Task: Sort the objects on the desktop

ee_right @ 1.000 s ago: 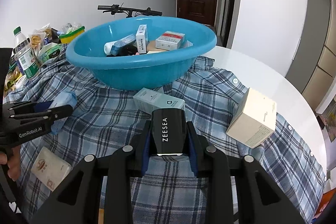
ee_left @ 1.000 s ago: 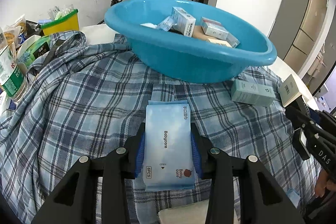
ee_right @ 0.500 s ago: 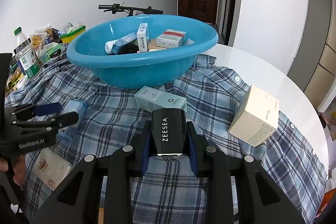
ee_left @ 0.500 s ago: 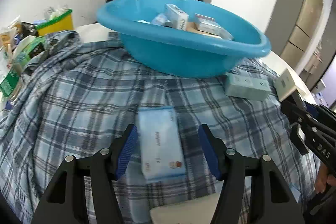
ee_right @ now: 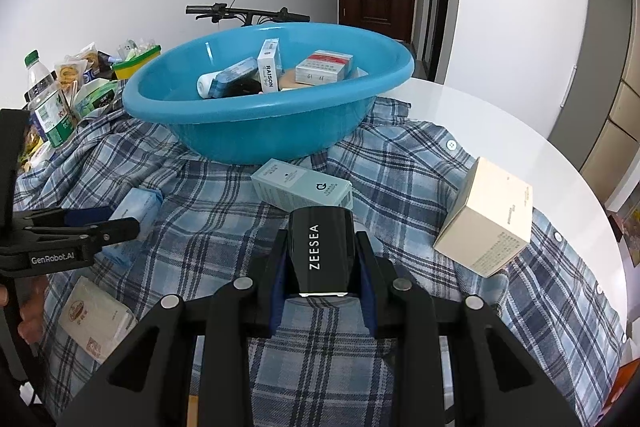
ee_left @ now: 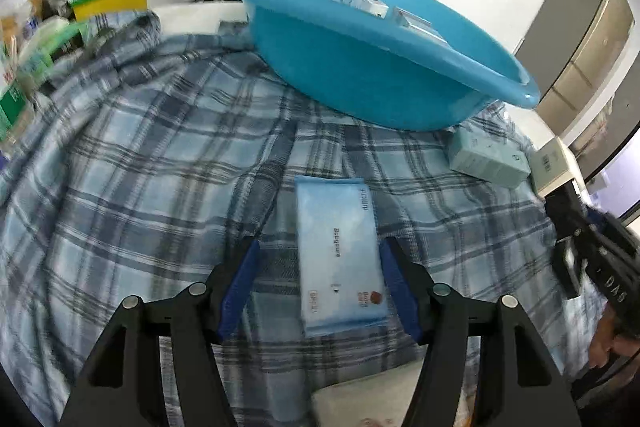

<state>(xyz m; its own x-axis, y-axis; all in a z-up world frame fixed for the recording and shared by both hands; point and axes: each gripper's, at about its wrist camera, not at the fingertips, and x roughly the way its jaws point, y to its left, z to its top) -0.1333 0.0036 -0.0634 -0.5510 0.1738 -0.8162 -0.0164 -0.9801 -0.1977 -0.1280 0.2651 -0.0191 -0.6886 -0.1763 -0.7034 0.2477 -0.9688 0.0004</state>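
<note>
A light-blue wipes pack (ee_left: 340,255) lies flat on the plaid cloth (ee_left: 160,167), between the fingers of my left gripper (ee_left: 320,247). That gripper is open; the left pad stands clear of the pack and the right pad is close beside its edge. The right wrist view shows the same pack (ee_right: 138,205) just beyond the left gripper (ee_right: 120,221). My right gripper (ee_right: 322,259) is shut on a black ZEESEA box (ee_right: 322,247), held above the cloth. The blue basin (ee_right: 256,131) behind holds several small boxes.
A pale green box (ee_right: 304,189) lies in front of the basin, with a cream box (ee_right: 488,219) to its right. A tan packet (ee_right: 96,319) sits near the front left. A bottle (ee_right: 48,107) and snacks crowd the far left. The white table (ee_right: 500,119) shows at the right.
The left jaws have opened and let go of the wipes pack, which now rests on the cloth. The left view has tilted a little. The right gripper keeps the black box still.
</note>
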